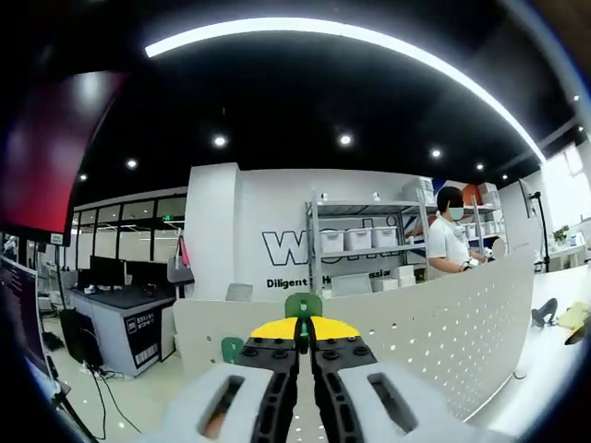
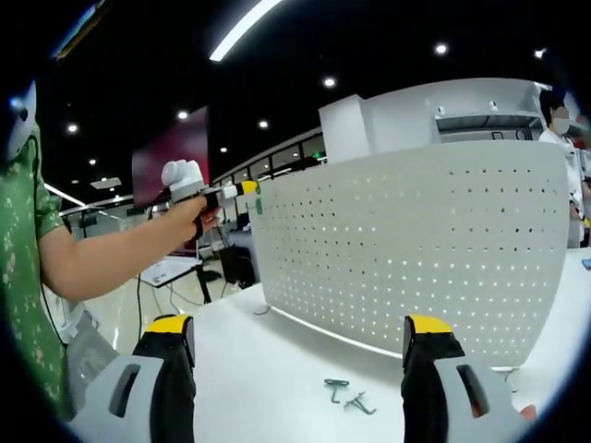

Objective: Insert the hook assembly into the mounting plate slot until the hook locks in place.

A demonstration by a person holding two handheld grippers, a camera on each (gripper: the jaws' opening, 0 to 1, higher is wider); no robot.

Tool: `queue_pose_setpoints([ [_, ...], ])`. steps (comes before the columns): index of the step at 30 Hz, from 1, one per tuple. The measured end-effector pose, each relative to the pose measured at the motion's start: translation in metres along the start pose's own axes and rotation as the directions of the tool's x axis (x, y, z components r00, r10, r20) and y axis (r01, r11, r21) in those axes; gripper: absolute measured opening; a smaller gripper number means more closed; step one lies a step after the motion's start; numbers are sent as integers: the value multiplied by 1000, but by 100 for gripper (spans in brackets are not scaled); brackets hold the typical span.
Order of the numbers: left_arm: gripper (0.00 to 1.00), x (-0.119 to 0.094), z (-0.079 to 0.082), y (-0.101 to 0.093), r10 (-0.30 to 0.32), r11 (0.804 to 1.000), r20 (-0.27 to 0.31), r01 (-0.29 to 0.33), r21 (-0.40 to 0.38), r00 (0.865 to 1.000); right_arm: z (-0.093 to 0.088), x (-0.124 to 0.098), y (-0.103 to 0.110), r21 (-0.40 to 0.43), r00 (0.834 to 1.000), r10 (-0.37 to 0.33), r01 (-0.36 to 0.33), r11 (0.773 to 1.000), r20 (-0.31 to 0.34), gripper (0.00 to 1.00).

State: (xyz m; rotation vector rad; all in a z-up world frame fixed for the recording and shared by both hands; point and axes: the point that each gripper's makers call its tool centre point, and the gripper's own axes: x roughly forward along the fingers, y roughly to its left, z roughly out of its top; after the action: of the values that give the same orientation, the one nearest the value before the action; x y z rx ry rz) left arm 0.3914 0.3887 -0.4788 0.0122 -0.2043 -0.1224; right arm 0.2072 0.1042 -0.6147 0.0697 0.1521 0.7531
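A white perforated mounting plate (image 2: pixel 416 249) stands upright on the white table (image 2: pixel 268 369). In the left gripper view my left gripper (image 1: pixel 304 329) is shut on a green hook (image 1: pixel 303 305), held at the top edge of the plate (image 1: pixel 462 314). A second green piece (image 1: pixel 232 349) sits just left of it by the plate's edge. In the right gripper view that left gripper (image 2: pixel 242 189) shows in a person's hand at the plate's upper left corner, with a green bit (image 2: pixel 259 205) at the edge. My right gripper (image 2: pixel 297 325) is open, low over the table in front of the plate.
Small metal hooks (image 2: pixel 343 395) lie loose on the table between my right jaws. A person (image 1: pixel 450 242) stands by shelving (image 1: pixel 365 240) behind the plate. A desk with monitors (image 1: pixel 120 295) is at the left. Dark objects (image 1: pixel 545 312) lie on the table at the right.
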Motion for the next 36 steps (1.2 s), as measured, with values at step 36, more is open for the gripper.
queue_pose_setpoints([
  [36, 3, 21, -24, 8, 46, 999, -11, -46, 8, 999, -5, 4, -8, 4, 1000, -7, 7, 1000, -21, 93],
])
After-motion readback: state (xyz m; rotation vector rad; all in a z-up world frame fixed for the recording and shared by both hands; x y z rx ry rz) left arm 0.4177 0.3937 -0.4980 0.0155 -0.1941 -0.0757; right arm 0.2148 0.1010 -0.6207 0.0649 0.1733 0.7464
